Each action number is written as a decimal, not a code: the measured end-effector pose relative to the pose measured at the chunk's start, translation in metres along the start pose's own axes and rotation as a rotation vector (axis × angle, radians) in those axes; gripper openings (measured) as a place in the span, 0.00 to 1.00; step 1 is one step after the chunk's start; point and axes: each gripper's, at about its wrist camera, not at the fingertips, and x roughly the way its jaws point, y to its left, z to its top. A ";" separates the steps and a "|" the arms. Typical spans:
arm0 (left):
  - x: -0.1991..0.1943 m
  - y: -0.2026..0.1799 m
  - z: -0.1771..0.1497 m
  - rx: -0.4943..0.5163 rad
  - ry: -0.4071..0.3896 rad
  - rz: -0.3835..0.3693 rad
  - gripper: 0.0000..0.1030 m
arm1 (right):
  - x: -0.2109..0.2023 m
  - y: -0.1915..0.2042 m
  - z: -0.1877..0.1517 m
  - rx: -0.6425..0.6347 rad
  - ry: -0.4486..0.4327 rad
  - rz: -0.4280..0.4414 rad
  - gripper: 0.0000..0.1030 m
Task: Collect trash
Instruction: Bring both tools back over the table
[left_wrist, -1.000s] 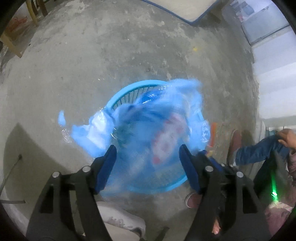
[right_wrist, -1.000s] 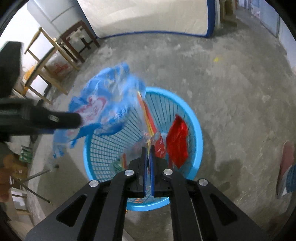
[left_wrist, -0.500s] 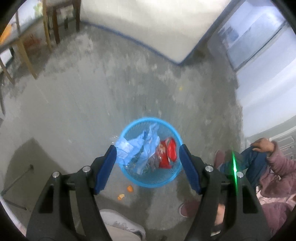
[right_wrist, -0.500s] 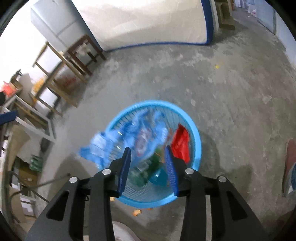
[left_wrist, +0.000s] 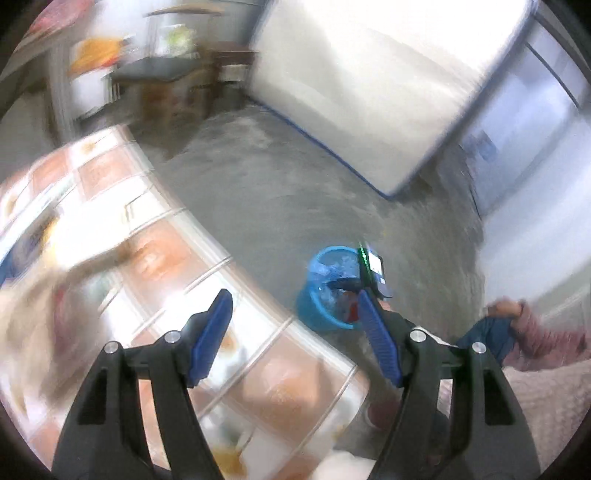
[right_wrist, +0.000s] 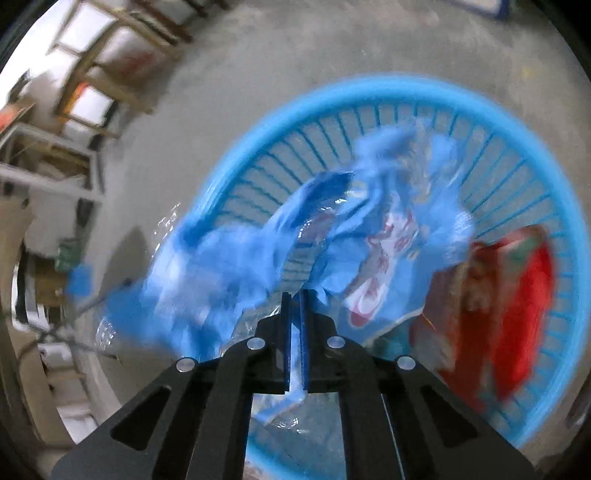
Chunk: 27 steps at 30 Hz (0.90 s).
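Floor (left_wrist: 280, 206): bare grey concrete is carrying the basket, which is the landmark for every line below.
Table (left_wrist: 147, 266): its top, covered in orange and white picture tiles, is filling the lower left of the left wrist view, to the left of the basket and nearer the camera; it is blurred.
White panel (left_wrist: 362, 85): a large white board with a blue edge is leaning beyond the basket, at the far side of the floor.
Seated person (left_wrist: 532, 336): someone in a pink top and blue trousers is sitting to the right of the basket.
Basket (right_wrist: 509, 122): the round blue slatted basket is standing on the floor and is holding the trash; in the left wrist view it is showing small and far off (left_wrist: 321, 306).
Blue bag (right_wrist: 236, 266): crumpled blue plastic with red and white print is lying across the basket's left rim, part inside and part hanging outside.
Red wrapper (right_wrist: 517, 295): it is lying inside the basket against the right wall.
Left tool (left_wrist: 295, 332): its blue fingers are standing wide apart with nothing between them, well away from the basket.
Right tool (right_wrist: 294, 321): its fingers are pressing together on a fold of the blue bag, just above the basket's near rim.
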 end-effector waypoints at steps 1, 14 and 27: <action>-0.009 0.009 -0.006 -0.030 -0.013 0.010 0.64 | 0.010 -0.004 0.005 0.030 0.007 0.005 0.04; -0.065 0.066 -0.031 -0.184 -0.129 0.110 0.64 | 0.072 -0.006 0.022 0.131 0.074 -0.080 0.05; -0.103 0.051 -0.050 -0.146 -0.215 0.015 0.64 | -0.059 0.016 -0.002 0.132 -0.139 0.093 0.40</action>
